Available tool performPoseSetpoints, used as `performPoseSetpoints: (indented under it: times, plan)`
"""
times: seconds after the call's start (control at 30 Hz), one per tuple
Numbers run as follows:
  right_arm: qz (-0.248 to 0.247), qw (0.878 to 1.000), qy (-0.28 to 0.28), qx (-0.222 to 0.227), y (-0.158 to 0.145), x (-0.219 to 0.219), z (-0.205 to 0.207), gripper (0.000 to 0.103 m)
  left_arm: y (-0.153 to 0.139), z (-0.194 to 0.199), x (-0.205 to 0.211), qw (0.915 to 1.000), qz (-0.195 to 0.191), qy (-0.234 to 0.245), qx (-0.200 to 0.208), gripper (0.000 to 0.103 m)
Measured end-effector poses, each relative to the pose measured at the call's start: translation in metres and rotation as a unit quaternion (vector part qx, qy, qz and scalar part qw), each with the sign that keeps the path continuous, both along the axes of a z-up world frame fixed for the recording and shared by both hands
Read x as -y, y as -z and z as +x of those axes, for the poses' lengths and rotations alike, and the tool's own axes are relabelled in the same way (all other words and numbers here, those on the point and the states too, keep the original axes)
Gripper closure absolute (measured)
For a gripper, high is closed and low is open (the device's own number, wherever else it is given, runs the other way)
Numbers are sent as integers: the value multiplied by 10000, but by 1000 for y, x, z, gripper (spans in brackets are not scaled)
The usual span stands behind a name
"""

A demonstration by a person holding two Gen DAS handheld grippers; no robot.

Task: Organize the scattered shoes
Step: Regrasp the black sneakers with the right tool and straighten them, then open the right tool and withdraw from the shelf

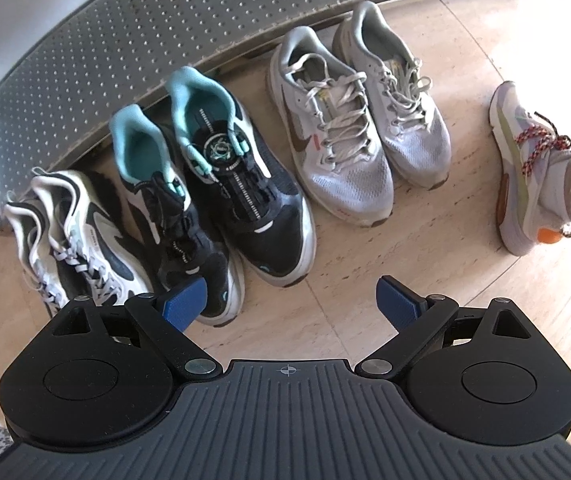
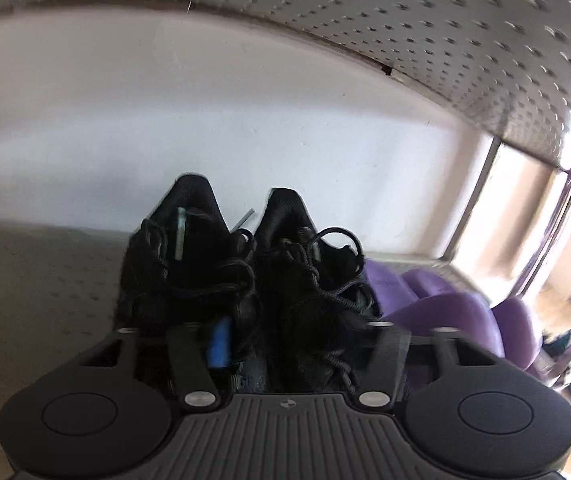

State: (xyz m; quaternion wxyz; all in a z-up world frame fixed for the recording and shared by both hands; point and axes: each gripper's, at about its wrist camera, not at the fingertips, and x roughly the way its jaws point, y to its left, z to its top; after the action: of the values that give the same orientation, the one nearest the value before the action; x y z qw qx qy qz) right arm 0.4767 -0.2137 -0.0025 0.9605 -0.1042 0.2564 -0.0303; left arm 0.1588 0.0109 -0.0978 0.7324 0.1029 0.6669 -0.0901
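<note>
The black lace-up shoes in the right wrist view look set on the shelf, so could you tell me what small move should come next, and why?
Probably draw the right gripper straight back. The black lace-up shoes stand side by side on the perforated shelf, one toe between its parted fingers, and a blue pad appears clear of the shoe. Backing out should avoid snagging the loose laces.

Below my left gripper (image 1: 290,300), shoes stand on the floor (image 1: 425,280) before the shelf (image 1: 125,40): one sneaker (image 1: 73,236) leftmost, a pair (image 1: 221,184) beside it, a second pair (image 1: 357,120) rightward, a lone shoe (image 1: 525,168) far right. Before my right gripper (image 2: 297,344), a laced pair (image 2: 245,272) sits on a shelf board (image 2: 37,280).
</note>
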Motion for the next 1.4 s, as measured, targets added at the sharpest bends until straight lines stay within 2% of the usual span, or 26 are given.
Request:
performPoseSetpoints:
  times: [0.07, 0.13, 0.23, 0.3, 0.33, 0.37, 0.4, 0.47, 0.63, 0.77, 0.83, 0.93, 1.03, 1.13, 1.27, 1.3, 1.33, 1.4]
  plan:
    - [329, 9994, -69, -2, -12, 10, -16, 26, -5, 1, -1, 10000, -9, -27, 96, 8]
    - [553, 9984, 68, 8, -29, 22, -39, 24, -9, 1, -1, 9998, -23, -49, 179, 8]
    - [851, 9954, 451, 2, -56, 44, -77, 24, -19, -2, 0, 9994, -95, -50, 328, 8]
    - [1199, 9863, 1109, -234, -66, 65, -94, 29, -23, -4, 1, 9992, -127, -31, 374, 8]
    - [1548, 9754, 1530, -343, -69, 80, -104, 45, -25, -6, 2, 9991, -143, -21, 398, 8]
    - [1892, 9620, 1936, -368, -68, 98, -114, 65, -25, -7, 3, 9991, -155, -2, 399, 8]
    - [2076, 9525, 2202, -327, -65, 112, -123, 72, -25, -9, 3, 9991, -167, 19, 397, 8]
    - [2386, 9343, 2636, -258, -56, 137, -136, 76, -25, -12, 5, 9991, -170, 47, 381, 8]
    - [3560, 8914, 2804, -54, -20, 184, -134, 71, -17, -13, 6, 9995, -104, 40, 289, 8]
    - [4242, 8619, 2777, 50, -6, 198, -111, 51, -10, -8, 5, 9998, -42, -15, 206, 8]
    - [4560, 8460, 2762, 92, 0, 204, -98, 45, -5, -5, 5, 9999, -9, -22, 142, 8]
    - [4822, 8266, 2901, 105, 13, 210, -84, 45, 1, -2, 5, 10000, 25, -25, 54, 8]
    - [4997, 8100, 3064, 170, 25, 216, -78, 51, 4, 0, 5, 10000, 37, -33, 22, 8]
    - [5040, 8069, 3075, 179, 33, 217, -72, 60, 5, 1, 6, 10000, 27, -10, 0, 8]
    - [5068, 8041, 3095, 275, 39, 214, -64, 61, 7, 2, 6, 10000, 55, -5, -32, 8]
    - [5028, 8055, 3122, 296, 39, 212, -62, 63, 8, 2, 6, 10000, 63, -7, -37, 8]
    - [4882, 8126, 3172, 270, 37, 210, -60, 72, 7, 2, 5, 10000, 59, -11, -33, 8]
    - [4710, 8211, 3213, 256, 37, 207, -59, 72, 6, 3, 4, 10000, 43, -19, -17, 8]
